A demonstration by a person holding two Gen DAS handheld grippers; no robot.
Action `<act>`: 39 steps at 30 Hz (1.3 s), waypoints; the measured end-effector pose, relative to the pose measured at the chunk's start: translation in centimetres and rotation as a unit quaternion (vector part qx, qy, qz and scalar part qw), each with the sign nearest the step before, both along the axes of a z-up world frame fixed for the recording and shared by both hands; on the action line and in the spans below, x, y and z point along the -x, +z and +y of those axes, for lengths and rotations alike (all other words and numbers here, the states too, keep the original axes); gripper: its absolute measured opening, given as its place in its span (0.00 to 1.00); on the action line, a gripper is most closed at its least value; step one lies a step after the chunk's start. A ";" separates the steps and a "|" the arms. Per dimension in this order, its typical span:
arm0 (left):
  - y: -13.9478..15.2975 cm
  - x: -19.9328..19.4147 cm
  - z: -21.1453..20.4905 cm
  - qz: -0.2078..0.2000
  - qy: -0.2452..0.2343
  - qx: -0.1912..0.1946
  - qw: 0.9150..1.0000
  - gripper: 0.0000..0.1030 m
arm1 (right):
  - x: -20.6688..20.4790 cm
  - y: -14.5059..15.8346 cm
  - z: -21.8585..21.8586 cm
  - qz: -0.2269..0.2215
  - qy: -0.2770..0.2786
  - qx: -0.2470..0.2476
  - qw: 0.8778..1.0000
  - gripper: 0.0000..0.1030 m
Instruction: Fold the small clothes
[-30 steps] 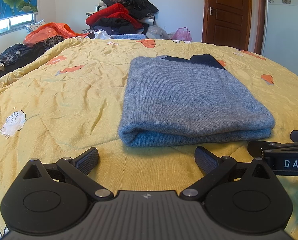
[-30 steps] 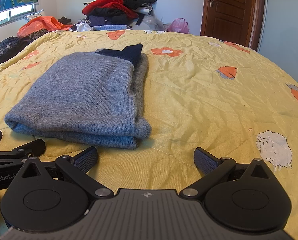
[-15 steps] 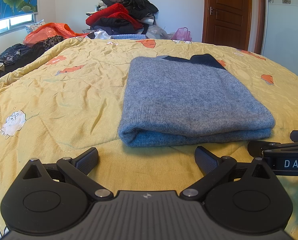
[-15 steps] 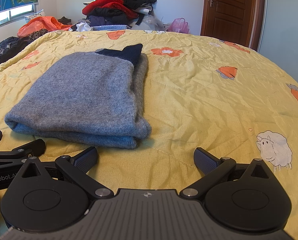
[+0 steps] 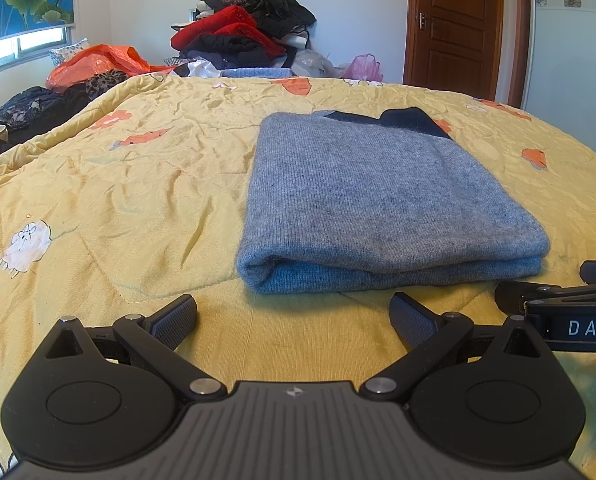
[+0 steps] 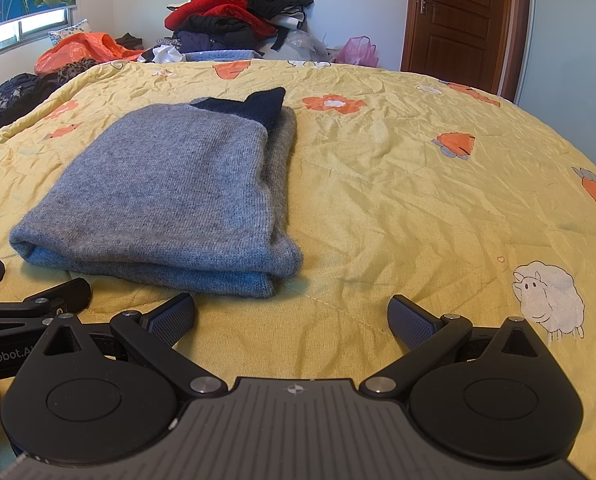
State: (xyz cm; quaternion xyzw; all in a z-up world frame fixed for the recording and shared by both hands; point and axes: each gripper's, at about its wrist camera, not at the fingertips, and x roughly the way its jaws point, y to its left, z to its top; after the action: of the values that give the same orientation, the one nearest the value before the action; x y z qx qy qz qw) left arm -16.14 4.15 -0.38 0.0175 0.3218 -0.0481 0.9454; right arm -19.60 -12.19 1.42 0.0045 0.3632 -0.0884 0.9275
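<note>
A grey knit sweater with a dark navy collar lies folded into a rectangle on the yellow bedspread. It also shows in the right wrist view, left of centre. My left gripper is open and empty, just in front of the sweater's near edge. My right gripper is open and empty, in front of the sweater's near right corner. The two grippers sit side by side; the right one shows at the right edge of the left wrist view.
A pile of red and black clothes stands beyond the far edge of the bed. An orange plastic bag and dark clothes lie at the far left. A brown door is at the back right.
</note>
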 end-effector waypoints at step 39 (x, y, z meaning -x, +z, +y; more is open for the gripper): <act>0.5 -0.3 -0.1 0.034 0.002 0.000 0.999 1.00 | 0.0 0.0 0.0 0.000 0.000 0.000 1.000 1.00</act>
State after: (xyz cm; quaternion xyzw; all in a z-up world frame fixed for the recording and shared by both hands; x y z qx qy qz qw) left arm -15.83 4.06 0.12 0.0151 0.3539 -0.0466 0.9340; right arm -19.61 -12.24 1.41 0.0048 0.3632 -0.0882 0.9275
